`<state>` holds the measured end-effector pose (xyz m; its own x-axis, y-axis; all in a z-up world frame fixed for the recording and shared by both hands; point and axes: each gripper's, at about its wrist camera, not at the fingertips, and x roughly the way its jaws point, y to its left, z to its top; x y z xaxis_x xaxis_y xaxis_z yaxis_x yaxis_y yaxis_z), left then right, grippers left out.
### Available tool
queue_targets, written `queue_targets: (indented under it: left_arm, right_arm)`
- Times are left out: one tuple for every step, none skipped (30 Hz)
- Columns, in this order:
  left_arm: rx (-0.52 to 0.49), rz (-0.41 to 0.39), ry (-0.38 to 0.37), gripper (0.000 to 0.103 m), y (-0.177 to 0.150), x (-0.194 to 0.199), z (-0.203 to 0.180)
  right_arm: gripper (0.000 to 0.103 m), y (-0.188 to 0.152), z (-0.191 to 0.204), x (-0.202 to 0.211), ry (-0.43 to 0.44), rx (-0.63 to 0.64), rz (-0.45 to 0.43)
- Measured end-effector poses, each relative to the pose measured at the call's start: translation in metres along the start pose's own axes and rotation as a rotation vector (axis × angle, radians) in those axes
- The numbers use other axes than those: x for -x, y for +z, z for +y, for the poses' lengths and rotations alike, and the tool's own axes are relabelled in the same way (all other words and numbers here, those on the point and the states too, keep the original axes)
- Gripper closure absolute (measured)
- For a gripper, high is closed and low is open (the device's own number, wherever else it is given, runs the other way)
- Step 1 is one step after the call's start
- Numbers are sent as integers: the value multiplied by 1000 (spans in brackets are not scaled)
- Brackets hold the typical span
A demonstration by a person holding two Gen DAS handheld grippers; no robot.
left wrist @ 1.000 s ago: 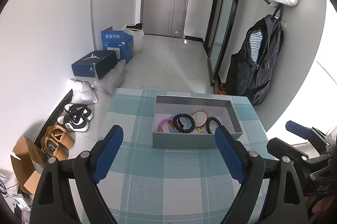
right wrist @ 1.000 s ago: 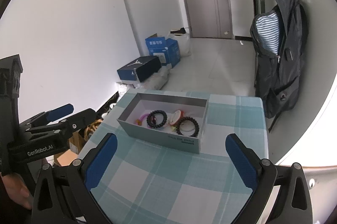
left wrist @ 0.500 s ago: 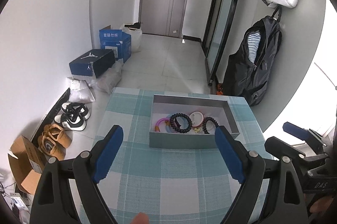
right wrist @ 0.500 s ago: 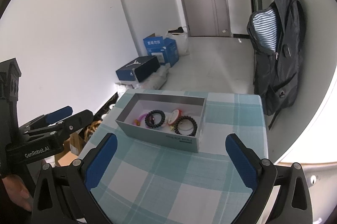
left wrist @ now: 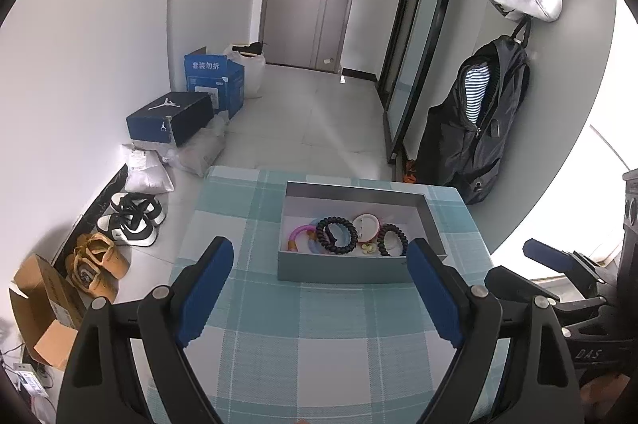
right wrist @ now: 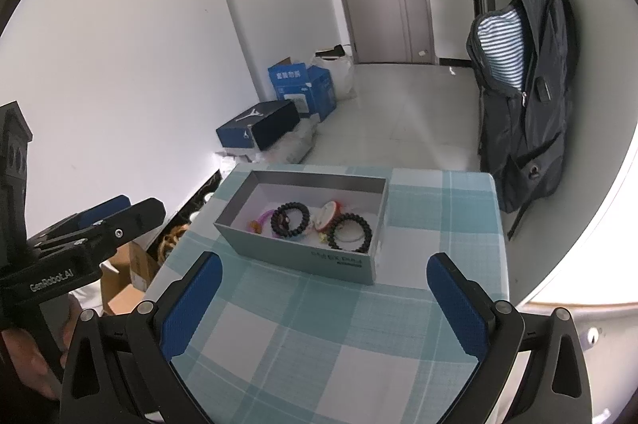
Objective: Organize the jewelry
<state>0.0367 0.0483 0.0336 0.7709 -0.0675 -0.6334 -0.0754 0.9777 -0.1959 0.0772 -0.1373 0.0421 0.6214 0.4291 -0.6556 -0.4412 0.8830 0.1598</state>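
Grey cardboard forms the shallow open-topped box (left wrist: 351, 266) that sits toward the far edge of the table under its teal-and-white checked cloth (left wrist: 279, 344), nearer the far right corner than the left; inside lie two black beaded bracelets (left wrist: 337, 234), a pink-and-lilac plastic ring (left wrist: 297, 238), a round red-rimmed piece (left wrist: 367, 224) and a small yellow trinket (left wrist: 369, 247), all crowded against the box's near wall; these pieces look light and small, the beaded loops likely elastic and floppy, the plastic ring stiff and smooth, so each would probably best be pinched across its band from above, one side of the loop between the pads, rather than spanned whole; the box itself seems light enough to slide if nudged; the left gripper (left wrist: 319, 292) hovers over the cloth short of the box with its blue-padded jaws spread wide and nothing between them; the right gripper (right wrist: 325, 300) likewise stands wide apart and empty, touching nothing.
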Motion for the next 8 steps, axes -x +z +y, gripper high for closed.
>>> queue_targets:
  left_arm:
    - [-1, -1, 0, 17, 0, 0, 0]
    - [0, -1, 3, 17, 0, 0, 0]
    - [1, -3, 1, 17, 0, 1, 0]
    - [1, -3, -2, 17, 0, 0, 0]
    - [4, -4, -6, 17, 1, 1, 0]
    - [6, -5, -11, 17, 1, 1, 1]
    - [11, -5, -11, 17, 1, 0, 2]
    - [14, -3, -11, 17, 1, -1, 3]
  right_arm:
    - [0, 0, 0, 0, 1, 0, 0]
    - [0, 0, 0, 0, 0, 0, 0]
    - [0, 0, 0, 0, -2, 0, 0]
    - [0, 0, 0, 0, -2, -1, 1]
    - [0, 0, 0, 0, -2, -2, 1]
    - [0, 0, 0, -1, -4, -2, 3]
    - [0, -1, 0, -1, -6, -2, 5]
    - [0, -1, 0, -2, -8, -2, 8]
